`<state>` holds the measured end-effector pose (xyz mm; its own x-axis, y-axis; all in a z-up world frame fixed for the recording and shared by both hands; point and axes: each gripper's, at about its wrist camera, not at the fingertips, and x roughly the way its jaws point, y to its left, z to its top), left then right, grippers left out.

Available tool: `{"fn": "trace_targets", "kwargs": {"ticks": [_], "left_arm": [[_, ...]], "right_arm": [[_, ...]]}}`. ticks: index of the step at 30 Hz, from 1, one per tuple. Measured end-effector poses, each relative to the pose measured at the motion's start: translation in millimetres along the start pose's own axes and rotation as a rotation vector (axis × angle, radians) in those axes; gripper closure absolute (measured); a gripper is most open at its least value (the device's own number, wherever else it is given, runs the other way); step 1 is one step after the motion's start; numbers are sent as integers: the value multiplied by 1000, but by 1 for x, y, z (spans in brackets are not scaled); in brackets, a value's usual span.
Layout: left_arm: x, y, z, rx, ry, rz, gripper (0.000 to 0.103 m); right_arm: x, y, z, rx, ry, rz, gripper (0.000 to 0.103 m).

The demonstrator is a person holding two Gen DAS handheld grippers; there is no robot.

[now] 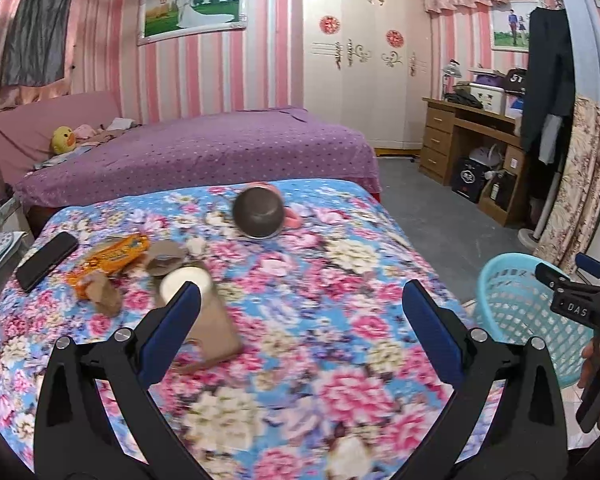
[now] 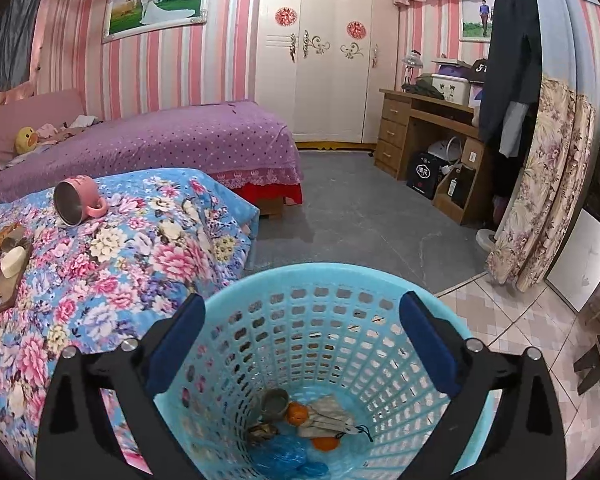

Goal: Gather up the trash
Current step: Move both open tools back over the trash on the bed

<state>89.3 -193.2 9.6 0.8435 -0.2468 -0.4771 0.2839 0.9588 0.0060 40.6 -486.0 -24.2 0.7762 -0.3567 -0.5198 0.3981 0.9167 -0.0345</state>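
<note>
— Where's the right gripper (image 2: 300, 332) at?

— Over the blue plastic basket (image 2: 260, 280), which stands on the floor just beside the bed with the flowered cover (image 2: 140, 248). Its blue-padded jaws stand wide apart with nothing between them. Down in the basket I can see a grey crumpled wad (image 2: 328, 416), two orange bits (image 2: 298, 414), a small grey cup (image 2: 274, 402) and some blue plastic film (image 2: 284, 454).

— And the left one?

— The left gripper (image 1: 300, 308) hangs above the flowered cover, jaws spread just as wide, empty too. The left finger (image 1: 184, 304) overlaps a brown paper bag (image 1: 216, 332) from that camera's angle, but I can't tell whether it touches.

— What trash is on the bed?

— A cluster near the far left of the cover: that brown bag with a whitish round object (image 1: 186, 280) at its top end, an orange snack wrapper (image 1: 112, 256), and scraps of brown cardboard (image 1: 104, 296) right beside them. A black phone (image 1: 46, 260) lies a little further left. A pink mug (image 2: 78, 200) is tipped on its side near the far edge, well apart from the pile.

— Can you see the person?

— Only a hand (image 1: 598, 360) gripping the right tool's handle, next to the basket.
</note>
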Motion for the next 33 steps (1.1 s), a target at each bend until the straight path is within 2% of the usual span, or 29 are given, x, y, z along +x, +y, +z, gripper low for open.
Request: {"fn": "trace_targets", "kwargs": {"ticks": [9, 15, 33], "left_arm": [[10, 46, -14, -43, 15, 55, 6], [17, 67, -23, -52, 38, 74, 6], [19, 127, -31, -105, 66, 151, 6]], "right_arm": [[3, 23, 4, 31, 1, 26, 5], [5, 45, 5, 3, 0, 32, 5], [10, 119, 6, -48, 2, 123, 5]]}}
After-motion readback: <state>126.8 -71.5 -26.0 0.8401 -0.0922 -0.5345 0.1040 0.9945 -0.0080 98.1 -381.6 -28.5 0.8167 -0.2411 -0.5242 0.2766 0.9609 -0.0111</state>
